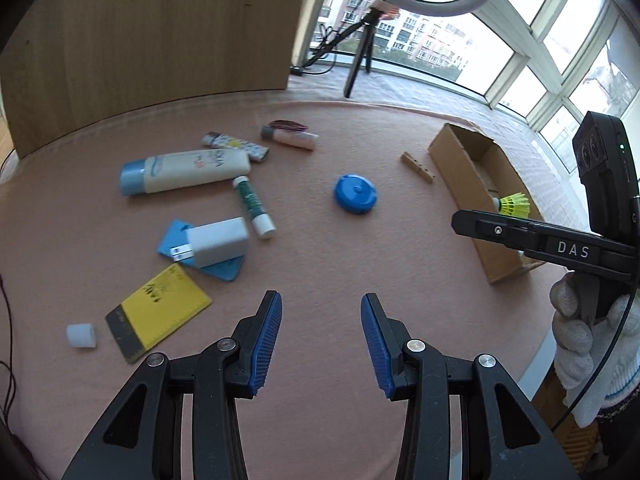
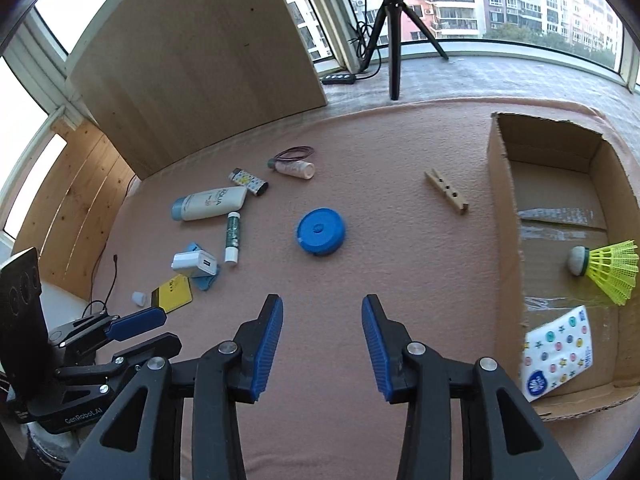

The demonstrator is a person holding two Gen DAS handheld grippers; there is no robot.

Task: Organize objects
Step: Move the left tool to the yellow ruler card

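Note:
My left gripper (image 1: pixel 321 344) hangs open over bare pink cloth, with nothing between its blue pads. My right gripper (image 2: pixel 322 344) is open and empty too, just left of the cardboard box (image 2: pixel 504 240). In the box lie a yellow shuttlecock (image 2: pixel 608 270) and a patterned tissue pack (image 2: pixel 558 354). A blue round tape measure (image 2: pixel 321 232) lies ahead of both grippers, with a wooden clothespin (image 2: pixel 446 192) beyond it near the box. At the left lie a lotion tube (image 1: pixel 184 170), a green glue stick (image 1: pixel 254 206), a white charger (image 1: pixel 218 242) on a blue cloth, a yellow notepad (image 1: pixel 160 310) and a white cap (image 1: pixel 81 335).
A patterned lighter (image 1: pixel 236 145) and a small bottle (image 1: pixel 290 138) with a hair tie lie at the back. A wooden board (image 2: pixel 208 60) stands behind the table, and a tripod (image 2: pixel 394 32) is by the window. A gloved hand (image 1: pixel 580 332) holds the right gripper.

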